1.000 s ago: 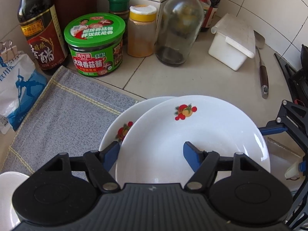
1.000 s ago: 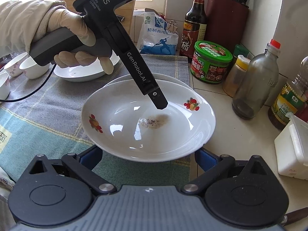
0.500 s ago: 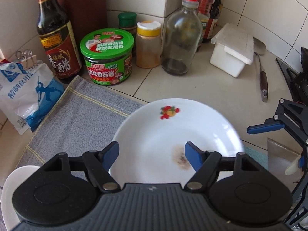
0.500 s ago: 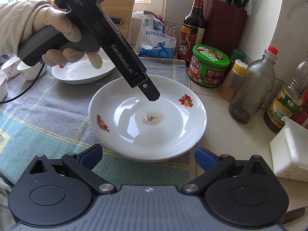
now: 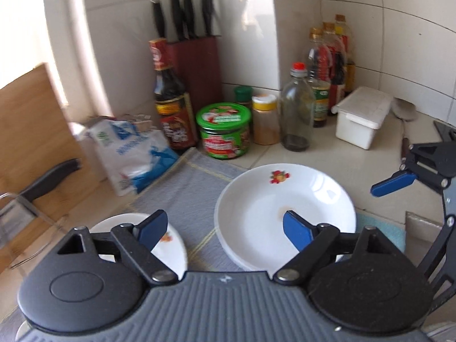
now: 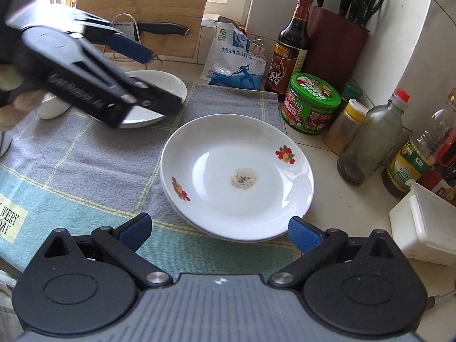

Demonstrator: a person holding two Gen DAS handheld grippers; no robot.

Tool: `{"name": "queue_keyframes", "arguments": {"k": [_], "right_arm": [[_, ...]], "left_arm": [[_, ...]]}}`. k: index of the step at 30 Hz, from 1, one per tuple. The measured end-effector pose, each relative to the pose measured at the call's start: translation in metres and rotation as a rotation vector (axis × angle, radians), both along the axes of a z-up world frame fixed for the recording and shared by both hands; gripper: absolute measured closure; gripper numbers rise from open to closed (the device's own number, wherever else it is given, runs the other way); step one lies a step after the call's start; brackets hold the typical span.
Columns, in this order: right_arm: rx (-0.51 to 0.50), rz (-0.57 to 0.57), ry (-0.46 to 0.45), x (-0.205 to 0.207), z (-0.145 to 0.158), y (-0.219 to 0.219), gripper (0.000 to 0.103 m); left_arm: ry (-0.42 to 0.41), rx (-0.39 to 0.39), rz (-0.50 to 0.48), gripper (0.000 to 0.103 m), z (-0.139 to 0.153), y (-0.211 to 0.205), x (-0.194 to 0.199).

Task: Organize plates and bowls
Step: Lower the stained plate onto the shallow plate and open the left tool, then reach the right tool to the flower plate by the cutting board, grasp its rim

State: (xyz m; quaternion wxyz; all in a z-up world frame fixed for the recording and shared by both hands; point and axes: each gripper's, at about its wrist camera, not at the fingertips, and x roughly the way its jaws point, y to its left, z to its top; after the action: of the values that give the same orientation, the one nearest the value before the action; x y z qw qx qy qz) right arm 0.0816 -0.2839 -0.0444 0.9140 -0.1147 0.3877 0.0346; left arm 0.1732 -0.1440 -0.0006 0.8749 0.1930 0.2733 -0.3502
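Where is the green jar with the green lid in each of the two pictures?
Left wrist view: the green jar sits at the middle, behind the grey cloth, between the dark sauce bottle and the yellow-capped spice jar.
Right wrist view: the green jar sits upper right, beyond the stacked plates.
Shared landmark: the dark sauce bottle stands just left of the jar in both.

Home kitchen: tiled counter (image 6: pixel 336 199), condiment bottles (image 6: pixel 290 45), knife block (image 6: pixel 336 45).
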Motion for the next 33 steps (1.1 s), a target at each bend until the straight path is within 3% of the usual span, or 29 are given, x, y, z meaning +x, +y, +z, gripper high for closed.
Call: {"name": "queue_keyframes", "arguments": {"k": [3, 8, 14, 20, 27, 33], "right_arm": [[-0.005, 0.004, 0.005, -0.002, 0.001, 0.016, 0.000], [0.014, 0.010, 0.015, -0.008, -0.002, 0.041, 0.000], [0.060, 0.016, 0.004, -0.016, -0.005, 0.062, 0.000], [0.082, 0.001, -0.024, -0.016, 0.002, 0.078, 0.000], [0.085, 0.028, -0.031, -0.004, 0.005, 0.077, 0.000], [0.116, 0.081, -0.019, 0.030, 0.006, 0.064, 0.000]], "left_arm": [[-0.035, -0.008, 0.077, 0.013, -0.002, 0.022, -0.020], [0.033, -0.060, 0.190, 0.012, -0.012, 0.060, -0.044], [0.091, -0.041, 0.281, 0.012, -0.031, 0.090, -0.062], [0.092, -0.022, 0.348, 0.012, -0.040, 0.113, -0.064], [0.072, -0.013, 0.414, 0.012, -0.053, 0.115, -0.063], [0.085, -0.004, 0.507, 0.012, -0.068, 0.100, -0.047]]}}
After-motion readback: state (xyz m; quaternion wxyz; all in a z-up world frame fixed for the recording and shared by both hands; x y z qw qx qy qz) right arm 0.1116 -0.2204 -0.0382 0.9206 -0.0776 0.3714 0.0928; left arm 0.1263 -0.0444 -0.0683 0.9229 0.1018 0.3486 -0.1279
